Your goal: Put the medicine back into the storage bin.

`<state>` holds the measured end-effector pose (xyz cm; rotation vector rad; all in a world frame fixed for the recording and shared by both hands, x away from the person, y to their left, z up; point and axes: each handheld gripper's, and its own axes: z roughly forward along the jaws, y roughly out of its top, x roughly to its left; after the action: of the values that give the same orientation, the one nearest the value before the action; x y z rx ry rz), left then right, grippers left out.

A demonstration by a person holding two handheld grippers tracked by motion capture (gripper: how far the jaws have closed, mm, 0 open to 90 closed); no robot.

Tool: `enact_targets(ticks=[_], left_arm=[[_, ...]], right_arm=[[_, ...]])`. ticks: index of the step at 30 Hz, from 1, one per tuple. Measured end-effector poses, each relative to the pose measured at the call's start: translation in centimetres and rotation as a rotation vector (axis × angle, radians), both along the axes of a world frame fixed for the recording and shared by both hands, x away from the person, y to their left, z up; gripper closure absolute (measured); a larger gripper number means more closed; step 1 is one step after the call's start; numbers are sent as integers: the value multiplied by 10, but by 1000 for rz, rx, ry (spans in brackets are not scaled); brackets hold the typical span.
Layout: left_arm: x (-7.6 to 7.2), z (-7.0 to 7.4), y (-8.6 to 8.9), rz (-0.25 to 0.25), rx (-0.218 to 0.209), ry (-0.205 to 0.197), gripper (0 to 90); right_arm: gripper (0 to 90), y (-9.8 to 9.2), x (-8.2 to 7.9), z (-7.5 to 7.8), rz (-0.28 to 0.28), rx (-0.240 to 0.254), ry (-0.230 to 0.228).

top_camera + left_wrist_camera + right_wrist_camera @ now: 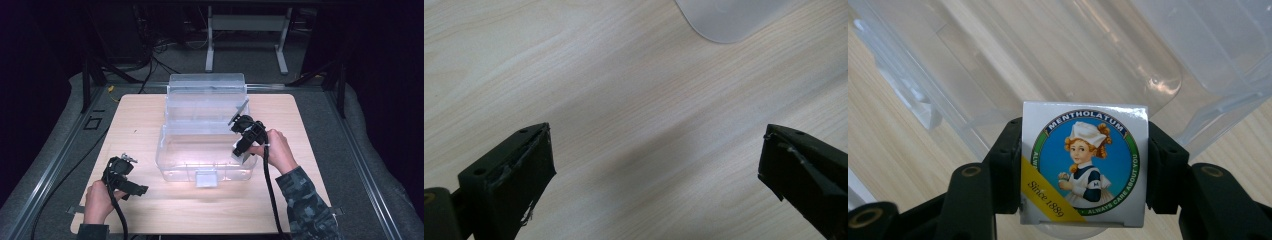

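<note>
Clear plastic storage bin (200, 150), lid open and standing up at the back, sits mid-counter (150, 210); nothing visible in it. Right gripper (243, 150) hangs over the bin's right rim, fingers (1005, 165) about half open, clamped on a Mentholatum box (1084, 162). Right gripper view shows the printed face toward the camera, logo upright, box roughly square so no clear long axis; high view gives just a pale patch. Left gripper (656, 165) over bare wood at the front left, fingers wide apart, holding nothing; bin corner at the top edge.
</note>
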<state>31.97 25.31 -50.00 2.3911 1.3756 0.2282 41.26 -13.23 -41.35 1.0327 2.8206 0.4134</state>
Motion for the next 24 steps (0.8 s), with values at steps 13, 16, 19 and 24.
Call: enact_targets(ticks=[13,16,19,24], left_arm=[[0,0,0,1,-3,2,14],[0,0,0,-2,-1,0,14],[0,0,0,-3,3,0,14],[0,0,-1,-3,0,2,15]], right_arm=[[451,2,2,-16,-6,-28,47],[451,2,2,-18,-10,-53,53],[451,1,3,-22,-11,-41,67],[451,1,3,-26,-9,-62,79]])
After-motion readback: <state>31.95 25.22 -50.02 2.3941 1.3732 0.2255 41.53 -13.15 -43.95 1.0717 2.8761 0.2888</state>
